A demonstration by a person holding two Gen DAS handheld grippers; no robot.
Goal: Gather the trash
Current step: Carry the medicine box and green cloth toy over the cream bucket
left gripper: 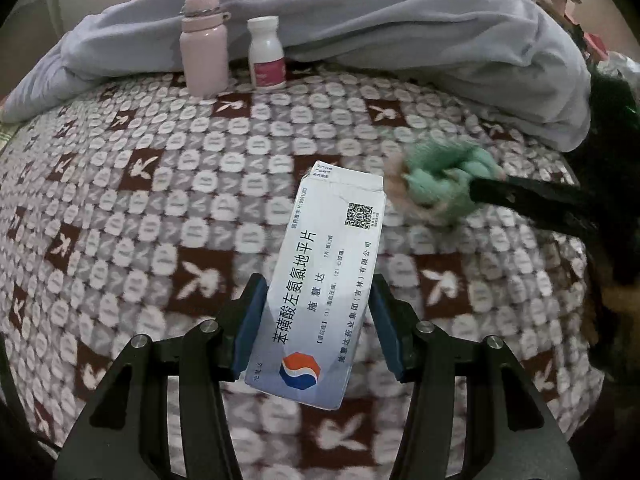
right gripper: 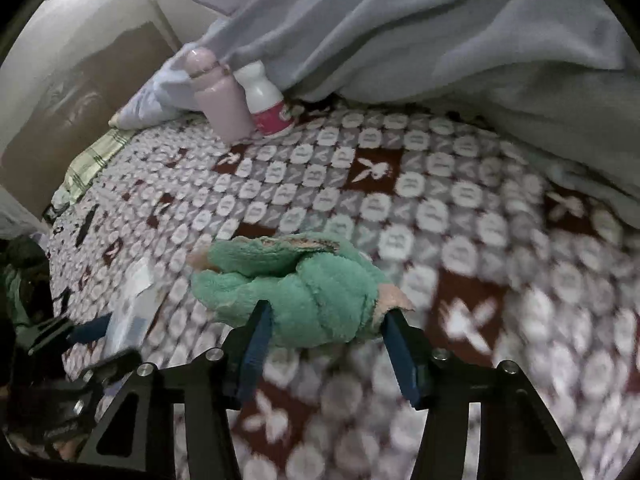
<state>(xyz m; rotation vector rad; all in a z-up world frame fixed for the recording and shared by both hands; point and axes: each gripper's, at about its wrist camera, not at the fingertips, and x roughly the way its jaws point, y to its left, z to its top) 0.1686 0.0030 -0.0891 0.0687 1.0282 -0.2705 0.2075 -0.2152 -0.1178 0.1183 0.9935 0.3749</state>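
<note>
Both hands full: left gripper [left gripper: 316,320] clamped on the flat white cardboard medicine box [left gripper: 324,280], right gripper [right gripper: 326,344] squeezing the crumpled green fuzzy cloth [right gripper: 304,288], both lifted off the patterned bed blanket [left gripper: 140,208], presumably bin-bound.

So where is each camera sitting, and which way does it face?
Left wrist: behind the left claw, facing across the bed; medicine box between its fingers, the right claw entering from the right.
Right wrist: behind the right claw, facing the same blanket; green cloth between its fingers, the left claw at left.
Shared: pink bottle, white bottle, box, cloth.
</note>
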